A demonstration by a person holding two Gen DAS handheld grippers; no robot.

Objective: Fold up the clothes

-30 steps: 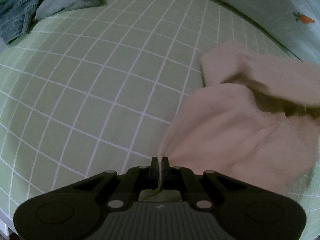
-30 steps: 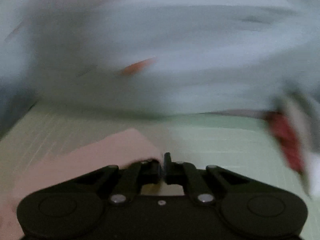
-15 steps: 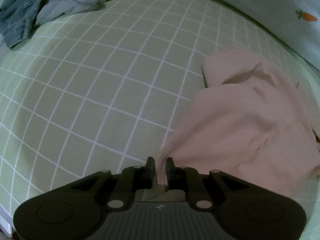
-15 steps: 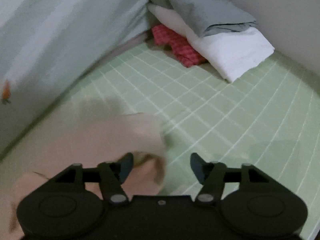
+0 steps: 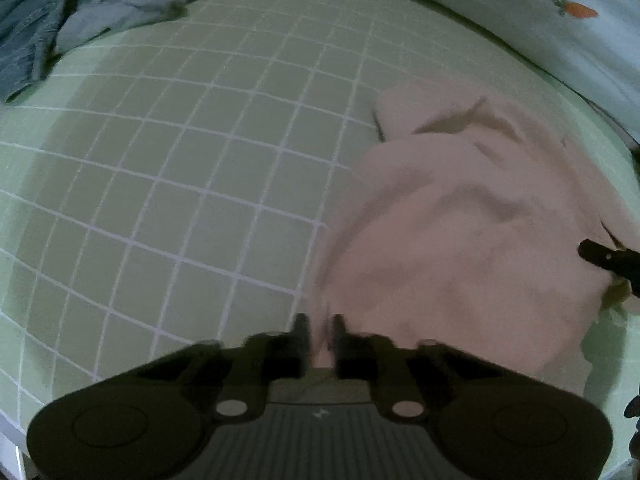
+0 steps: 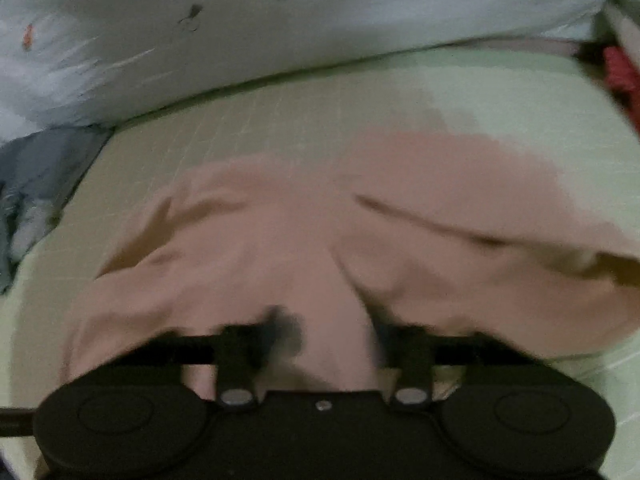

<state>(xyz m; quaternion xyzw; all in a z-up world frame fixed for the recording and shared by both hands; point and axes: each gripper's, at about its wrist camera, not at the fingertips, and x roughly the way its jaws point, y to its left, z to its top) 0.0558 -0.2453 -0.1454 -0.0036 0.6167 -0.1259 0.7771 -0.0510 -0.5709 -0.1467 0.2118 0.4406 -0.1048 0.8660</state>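
Observation:
A pink garment (image 5: 460,232) lies crumpled on the green checked bed sheet (image 5: 180,160). My left gripper (image 5: 320,330) sits at the garment's near left corner, its jaws slightly apart with a fold of pink cloth between them. In the right wrist view the same pink garment (image 6: 320,240) fills the middle, and my right gripper (image 6: 332,332) is open wide just above it, holding nothing. One right gripper fingertip (image 5: 596,254) shows at the left view's right edge.
A heap of denim and grey clothes (image 5: 80,20) lies at the far left of the bed. A pale quilt with carrot prints (image 6: 280,20) runs along the far side. Red cloth (image 6: 620,76) shows at the far right.
My right gripper let go of the pink garment, opened wide and swung back over it. The garment dropped onto the sheet. My left gripper's jaws have parted a little around the corner.

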